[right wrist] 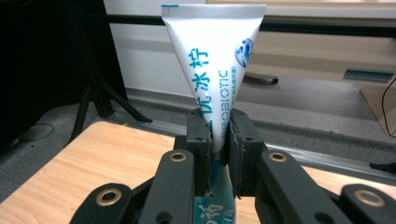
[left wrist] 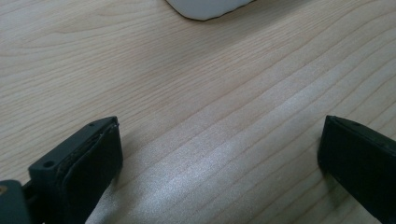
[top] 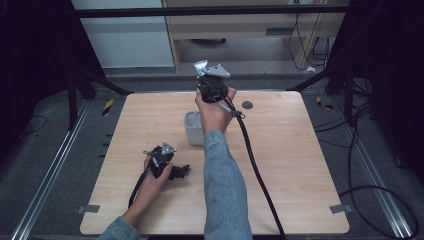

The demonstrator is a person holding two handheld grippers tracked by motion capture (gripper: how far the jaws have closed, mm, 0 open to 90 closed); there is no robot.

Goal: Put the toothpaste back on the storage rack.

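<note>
Tube point(right wrist: 215, 70), white with blue print: pinched upright between the right gripper's point(right wrist: 219, 140) jaws, above the white tub point(top: 193, 129) at mid-table point(top: 280, 165). Left gripper point(left wrist: 219, 154): jaws spread wide, nothing between them, low over bare wood.

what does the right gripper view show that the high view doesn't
Right gripper view: a white plastic tube with blue lettering, crimped end up, clamped between the right gripper pads.

High view: the white squarish container on the table under the person's right hand, plus the left gripper resting low on the tabletop, held by the left hand.

Both: the light wooden table, the grey floor and the pale cabinet behind.
</note>
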